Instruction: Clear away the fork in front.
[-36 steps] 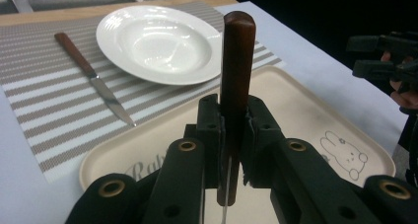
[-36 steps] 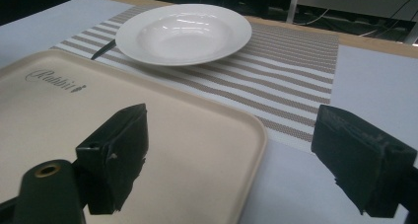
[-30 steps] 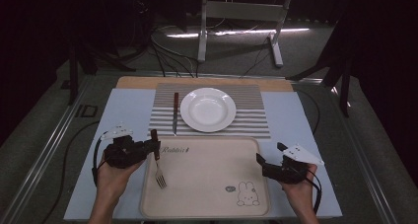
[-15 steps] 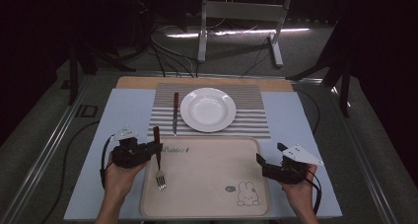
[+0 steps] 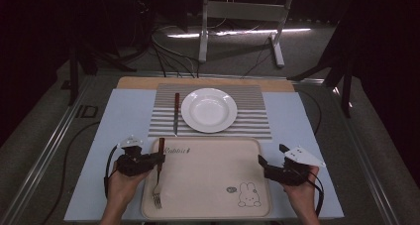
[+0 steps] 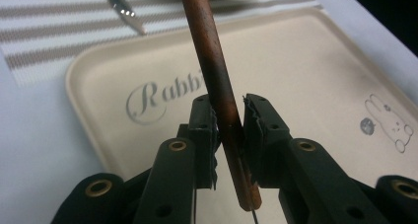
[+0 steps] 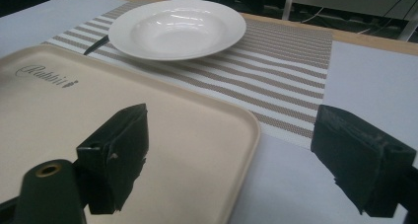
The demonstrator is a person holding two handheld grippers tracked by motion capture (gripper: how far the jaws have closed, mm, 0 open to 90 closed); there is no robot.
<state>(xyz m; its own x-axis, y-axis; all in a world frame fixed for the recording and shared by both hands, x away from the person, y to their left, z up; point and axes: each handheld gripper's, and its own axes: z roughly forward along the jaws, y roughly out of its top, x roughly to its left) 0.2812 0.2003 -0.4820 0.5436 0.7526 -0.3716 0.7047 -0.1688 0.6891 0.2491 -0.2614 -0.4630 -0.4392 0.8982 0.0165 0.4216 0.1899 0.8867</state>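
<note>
Step in hand: by my reading, the fork (image 5: pixel 158 178) is being handled at the left edge of the cream tray (image 5: pixel 213 205); whether it is being put down there or lifted off I can't tell from how it lies.

Left gripper: the left gripper (image 5: pixel 157 158) has its jaws clenched on the fork's dark wooden handle (image 6: pixel 217 86), gripping it low, near where the wood meets the metal. The jaws have just been easing open a hair, yet the handle is plainly pinched between them.

Fork's place: at about 9 o'clock on the tray, handle toward 12, tines (image 5: pixel 157 200) toward 6 and at or just above the tray floor; contact I can't confirm.

Right gripper: the right gripper (image 5: pixel 270 166) waits off the tray's 3 o'clock edge with its jaws released, wide apart, nothing between them.

Rest of the setting: a white plate (image 5: pixel 209 110) sits on the striped placemat (image 5: pixel 250 120) at 12 o'clock from the tray, and a knife (image 5: pixel 176 112) lies just beside the plate at its 9 o'clock, on the counter's far half.

Next move calls for: if the fork belongs with the place setting, a clean lift with the handle kept level, then a carry toward 12 o'clock, clear of the knife and plate rim. The grip sits low on the handle, so the fork may swing.
</note>
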